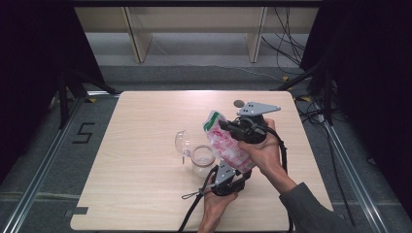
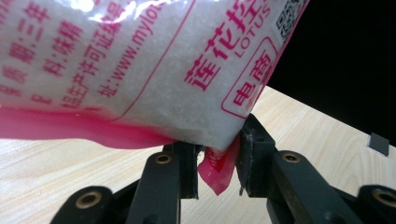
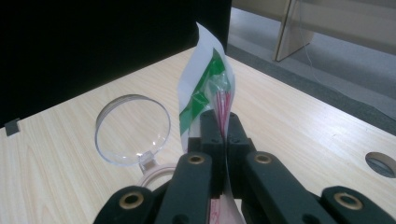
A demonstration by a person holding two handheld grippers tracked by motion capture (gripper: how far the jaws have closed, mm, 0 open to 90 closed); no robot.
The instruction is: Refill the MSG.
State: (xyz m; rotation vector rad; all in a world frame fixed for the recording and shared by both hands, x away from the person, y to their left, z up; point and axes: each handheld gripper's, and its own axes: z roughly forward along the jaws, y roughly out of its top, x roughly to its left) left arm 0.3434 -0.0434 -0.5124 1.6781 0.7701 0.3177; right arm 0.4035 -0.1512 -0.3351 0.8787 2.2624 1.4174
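A soft plastic pouch printed in pink and green and filled with white crystals (image 1: 225,141) is held above the pale wooden table (image 1: 141,194), slanted over a clear glass jar (image 1: 202,160) whose hinged clear lid (image 1: 181,141) is swung open.

The pouch is judged to be moderately heavy for its size, limp, and smooth enough to slide. Its contents are expected to shift when it is tilted, so it is best taken at the flat seams, not at the filled belly.

The left gripper (image 2: 217,161) is closed on the pink bottom corner seam. The right gripper (image 3: 223,128) is clamped flat on the upper edge, beside the green-printed top. Both seams are thin; firm pressure is judged necessary to prevent creep during pouring.
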